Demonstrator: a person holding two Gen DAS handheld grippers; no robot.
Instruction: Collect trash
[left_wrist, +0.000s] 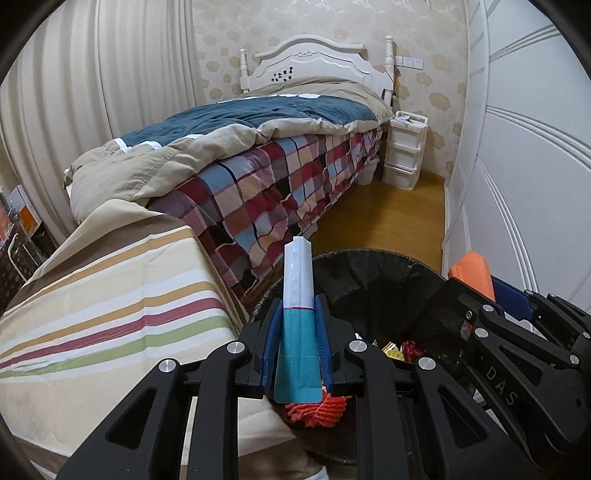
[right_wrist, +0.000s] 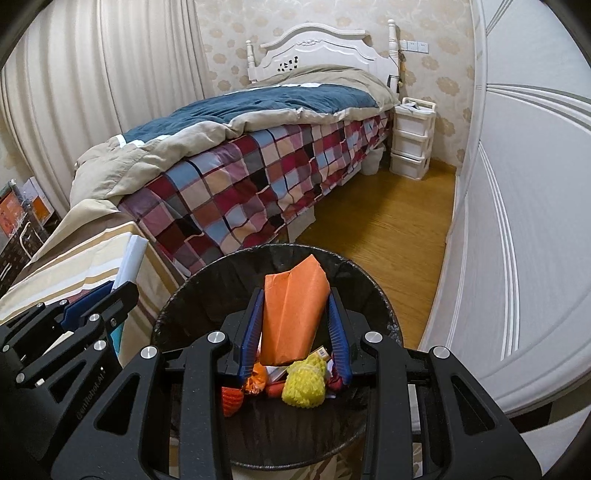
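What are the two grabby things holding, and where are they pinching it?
The left hand-held gripper pinches a teal-and-white packet by its teal lower end. The right hand-held gripper pinches an orange packet by its sides.

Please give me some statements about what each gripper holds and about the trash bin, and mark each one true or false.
1. The left gripper holds a teal and white packet. True.
2. The right gripper is empty. False: its fingers clamp an orange packet.
3. The trash bin has a black liner. True.
4. The bin is empty. False: yellow netting and other wrappers lie inside.
5. The orange packet is above the bin opening. True.
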